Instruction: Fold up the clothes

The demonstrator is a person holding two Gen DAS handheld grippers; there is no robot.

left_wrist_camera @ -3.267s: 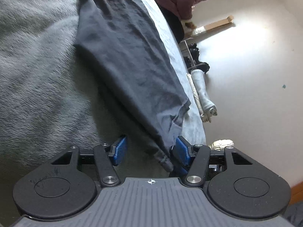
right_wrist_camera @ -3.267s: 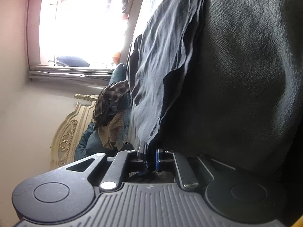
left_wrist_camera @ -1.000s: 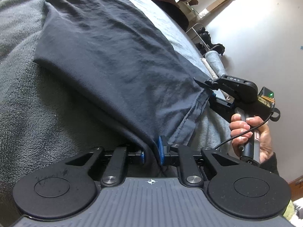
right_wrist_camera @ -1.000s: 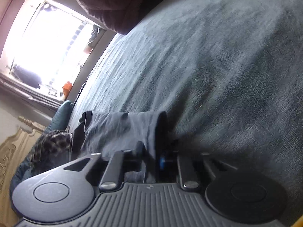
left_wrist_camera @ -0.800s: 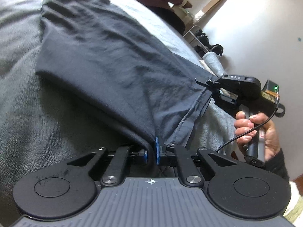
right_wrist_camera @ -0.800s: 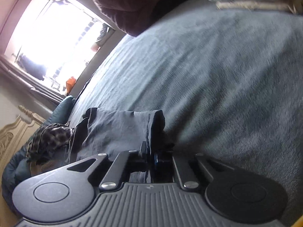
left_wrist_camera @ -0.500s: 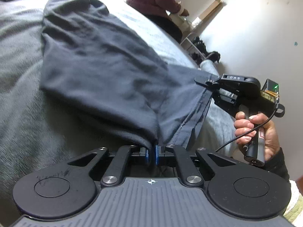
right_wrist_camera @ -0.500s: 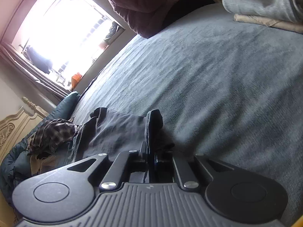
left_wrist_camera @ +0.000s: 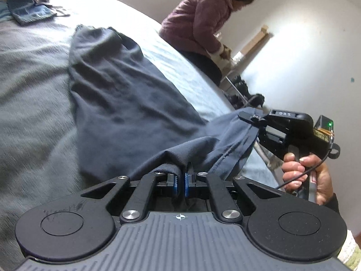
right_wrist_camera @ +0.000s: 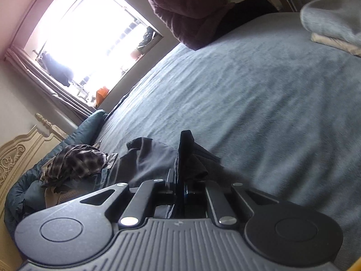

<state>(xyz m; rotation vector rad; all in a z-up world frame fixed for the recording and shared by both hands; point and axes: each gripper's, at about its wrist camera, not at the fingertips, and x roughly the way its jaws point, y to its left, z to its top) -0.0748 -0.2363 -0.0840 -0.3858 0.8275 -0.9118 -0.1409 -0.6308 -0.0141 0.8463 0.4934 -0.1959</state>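
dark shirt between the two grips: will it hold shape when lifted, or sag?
Likely sags: the dark shirt already droops between the left hand-held gripper and the right hand-held gripper. Probably light, since thin edge pinches raise it. Its far end may drag on the grey blanket, where it lies wrinkled.

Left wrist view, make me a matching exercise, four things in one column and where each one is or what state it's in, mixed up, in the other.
1. dark garment
2. left gripper
3. right gripper
4. person in the purple jacket

A. bent over beyond the bed's far edge
B. clamped on the near hem, bottom centre
C. spread across the grey bed
D. pinching the garment's right corner

Pairs: 1-C, 2-B, 3-D, 4-A
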